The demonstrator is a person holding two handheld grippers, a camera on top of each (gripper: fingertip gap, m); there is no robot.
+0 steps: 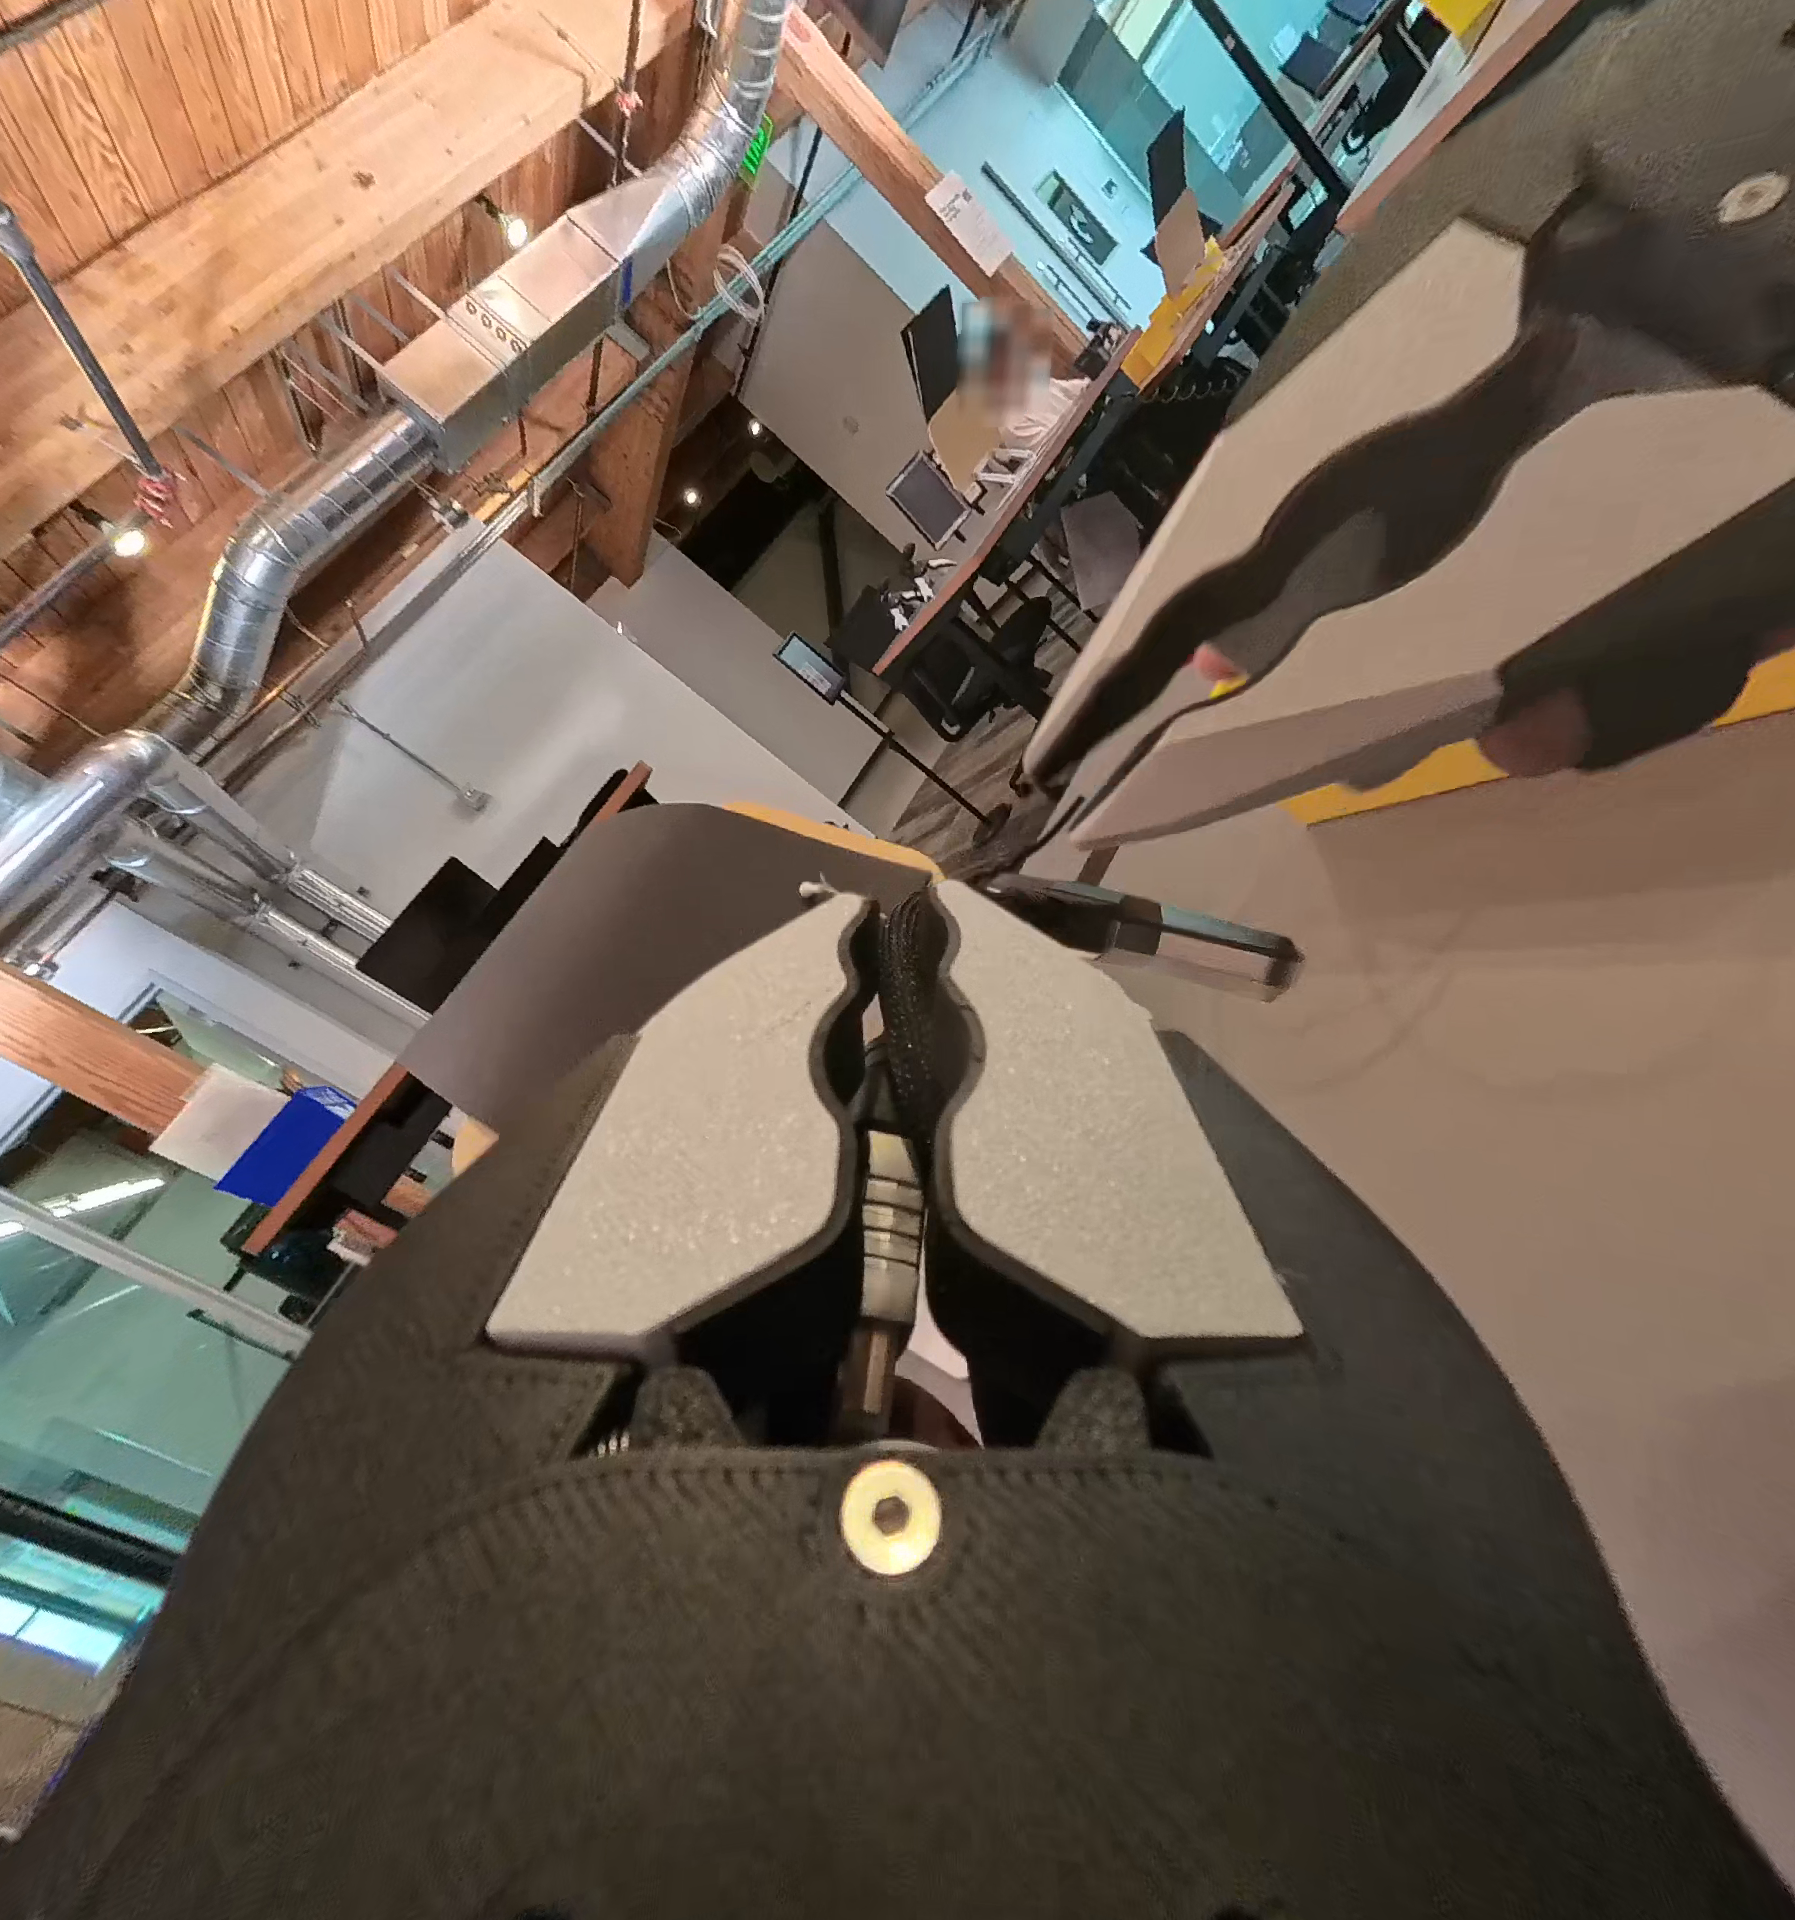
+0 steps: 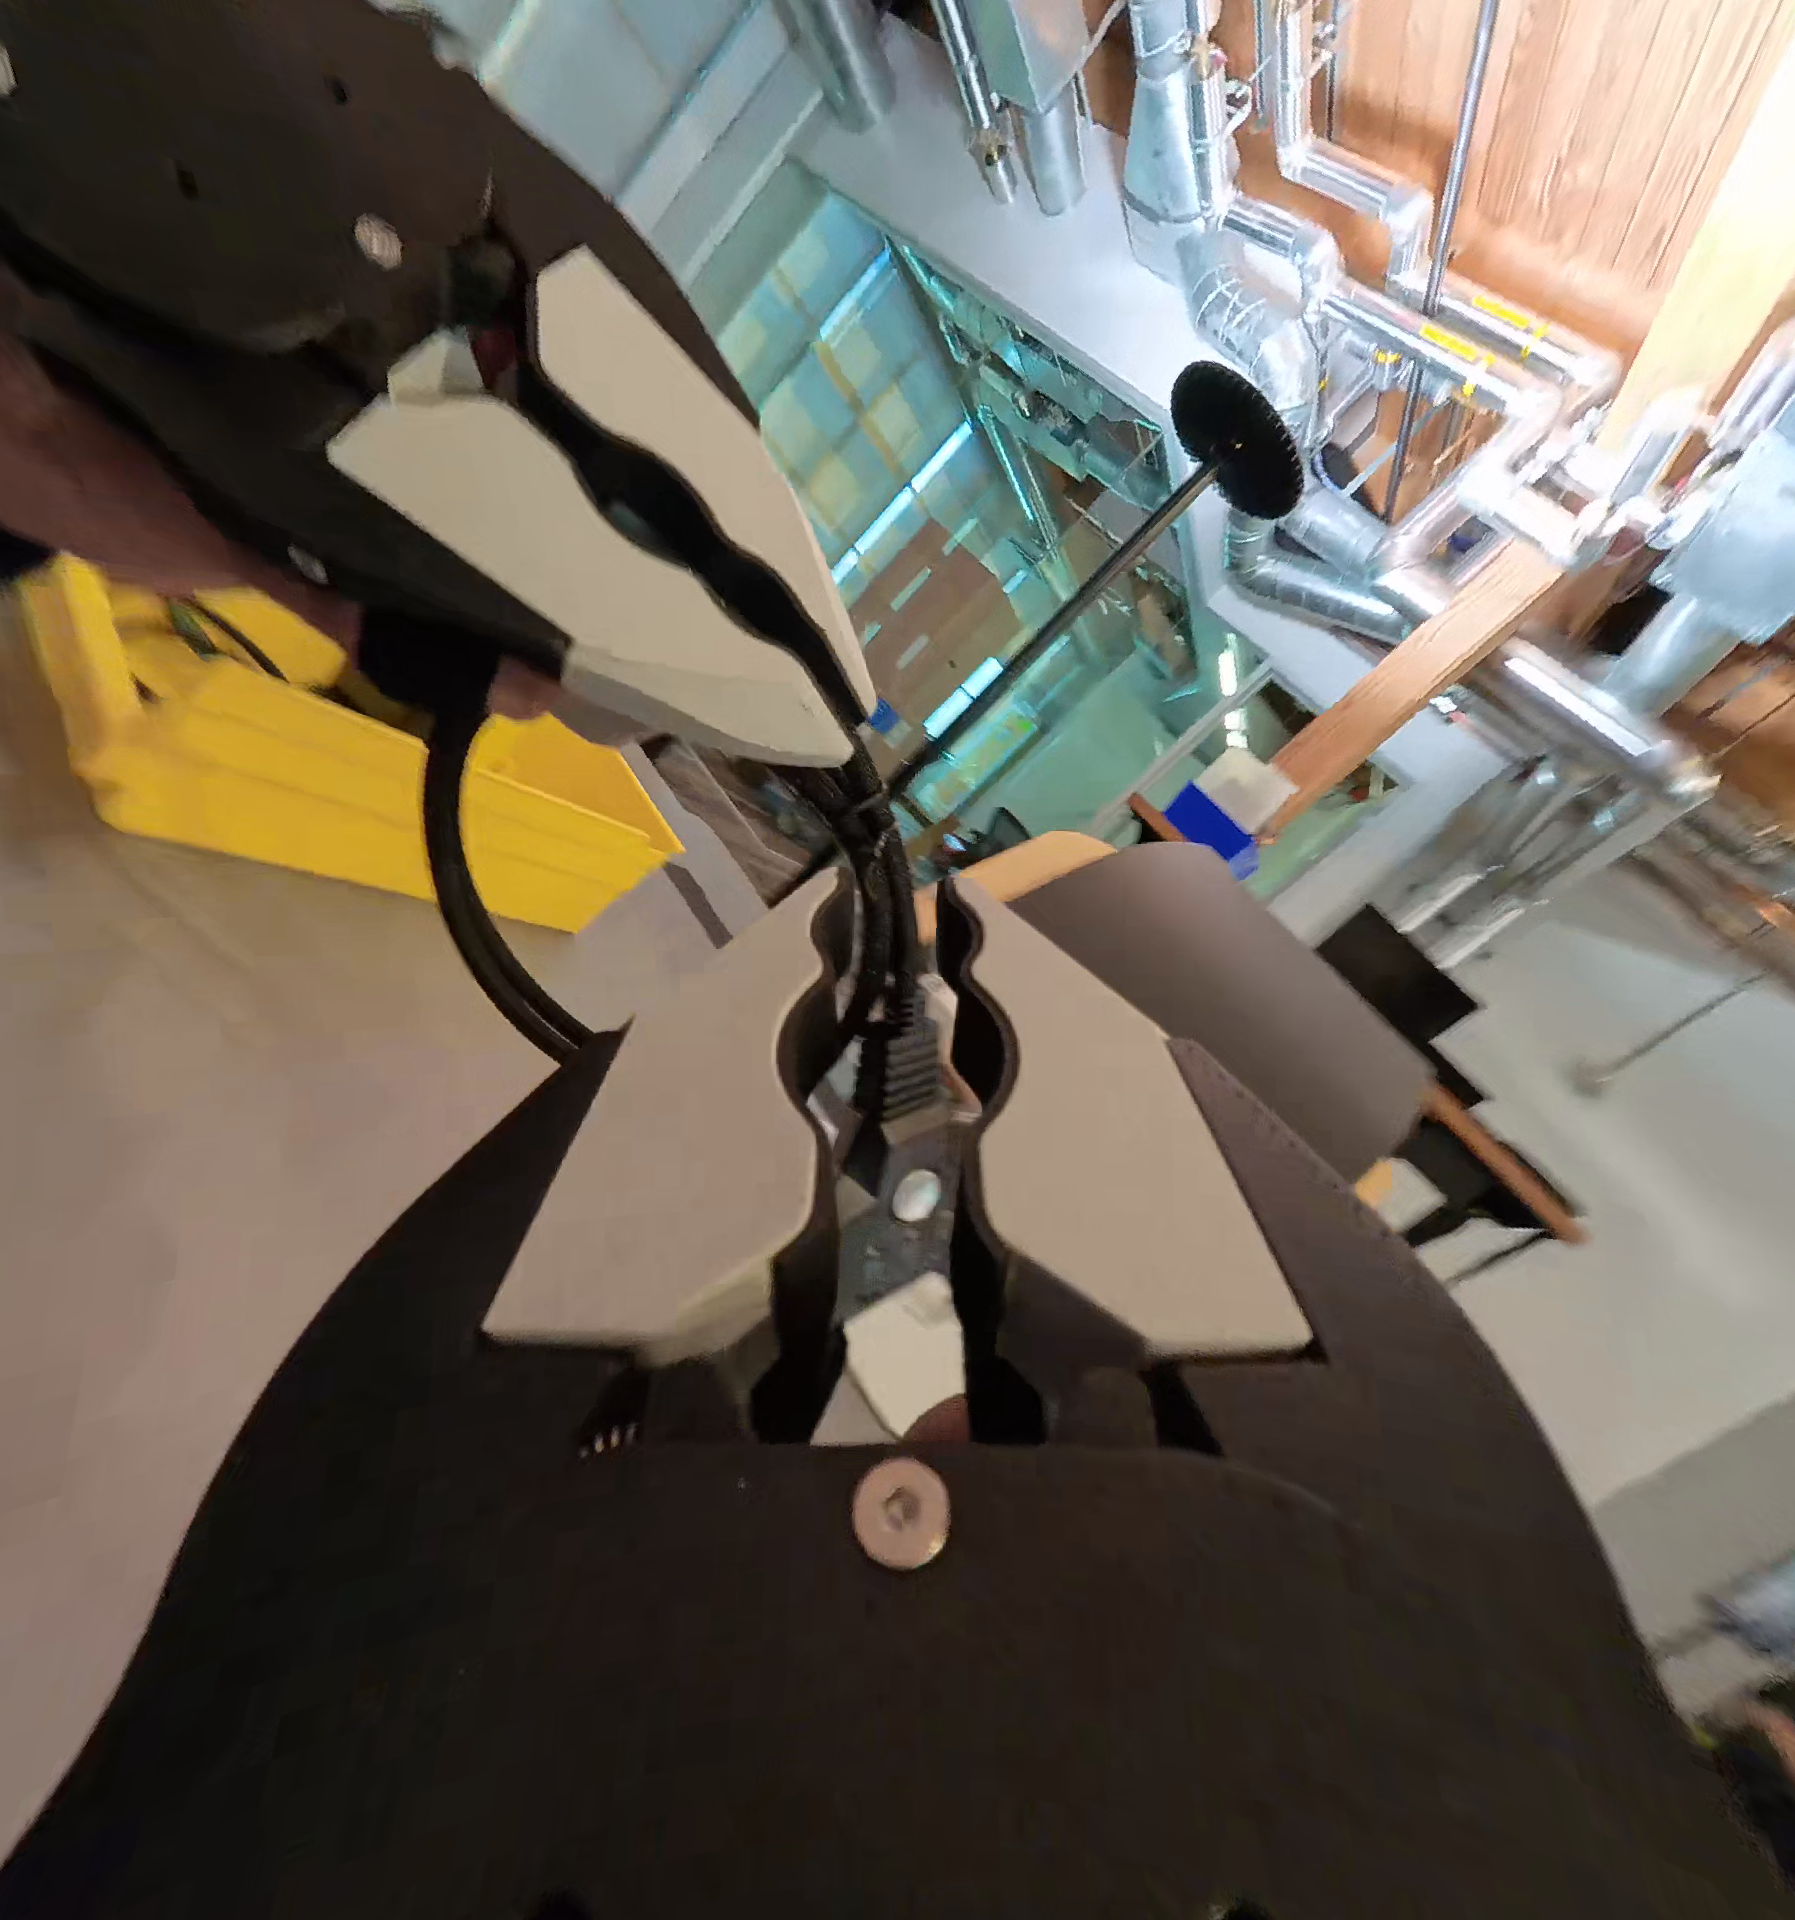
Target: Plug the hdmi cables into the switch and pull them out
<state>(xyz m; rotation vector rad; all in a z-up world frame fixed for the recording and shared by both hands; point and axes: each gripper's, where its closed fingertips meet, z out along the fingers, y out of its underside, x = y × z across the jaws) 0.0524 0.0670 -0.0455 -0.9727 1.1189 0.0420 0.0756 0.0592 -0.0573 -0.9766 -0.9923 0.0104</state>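
Observation:
In the left wrist view my left gripper [image 1: 908, 906] is shut on a black braided HDMI cable [image 1: 908, 997] that runs down between its grey pads. A black plug with a silver end [image 1: 1179, 940] sticks out just right of its tips. My right gripper [image 1: 1054, 800] shows above it, tips close to mine. In the right wrist view my right gripper [image 2: 888, 896] is shut on a black ribbed HDMI plug [image 2: 908, 1070] joined to a grey metal piece with a screw [image 2: 908, 1210]. The left gripper [image 2: 857, 738] is at the upper left, and a bundle of black cables [image 2: 872, 831] runs between the two. I cannot make out the switch for sure.
Both grippers are held tilted above a grey table [image 2: 197, 1091], which also shows in the left wrist view [image 1: 1495, 1195]. A yellow bin [image 2: 353, 769] stands on it behind a black cable loop [image 2: 467, 883]. Office desks and monitors [image 1: 976, 499] stand far off.

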